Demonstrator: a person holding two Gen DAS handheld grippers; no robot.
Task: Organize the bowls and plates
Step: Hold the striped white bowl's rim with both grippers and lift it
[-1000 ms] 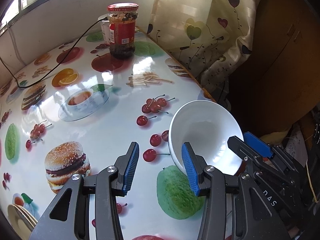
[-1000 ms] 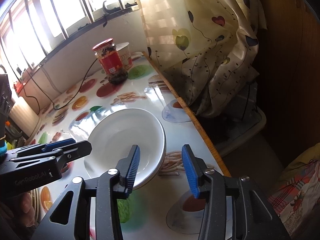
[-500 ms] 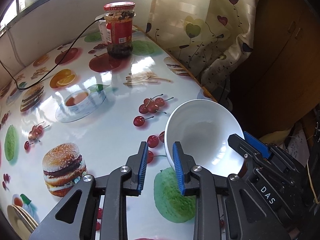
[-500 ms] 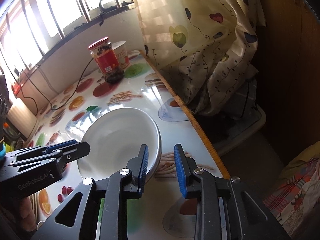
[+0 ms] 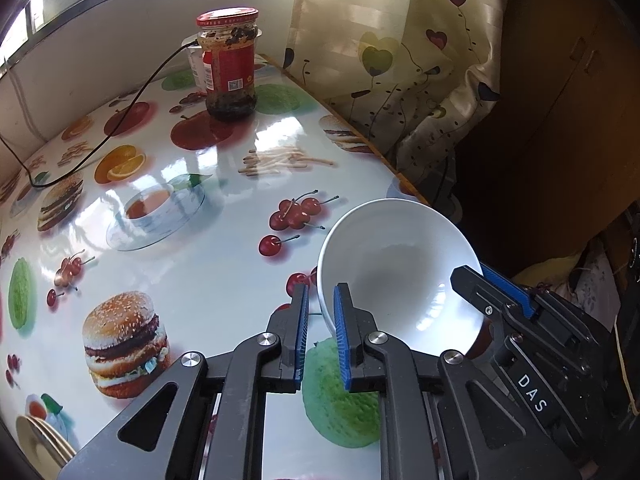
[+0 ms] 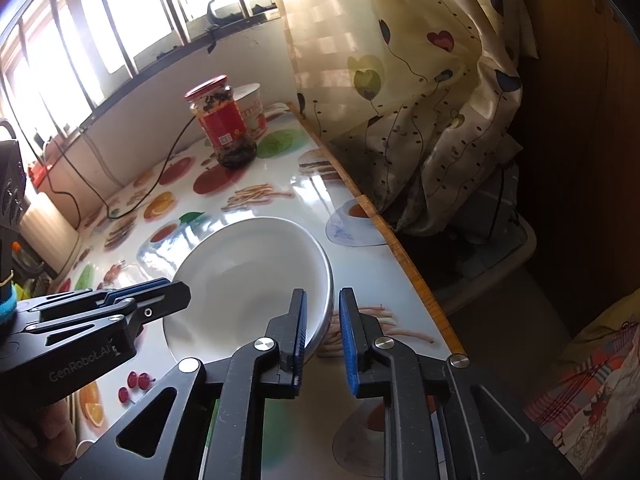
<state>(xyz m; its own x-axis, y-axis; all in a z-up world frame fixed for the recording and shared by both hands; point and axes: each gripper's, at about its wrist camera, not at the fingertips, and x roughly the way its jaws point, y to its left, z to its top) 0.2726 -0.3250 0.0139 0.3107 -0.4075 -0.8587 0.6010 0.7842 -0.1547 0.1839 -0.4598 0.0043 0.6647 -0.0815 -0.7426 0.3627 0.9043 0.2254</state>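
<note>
My left gripper point(image 5: 320, 312) and right gripper point(image 6: 322, 320) each straddle the white bowl point(image 5: 400, 276) rim, narrowed (grip uncertain); jar point(image 5: 230, 64) at eleven o'clock.

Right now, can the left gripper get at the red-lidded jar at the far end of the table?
Probably not at once. The left gripper straddles the white bowl's rim, with the right gripper on the opposite rim. The tabletop toward the jar looks open; only a black cable runs near it.
</note>
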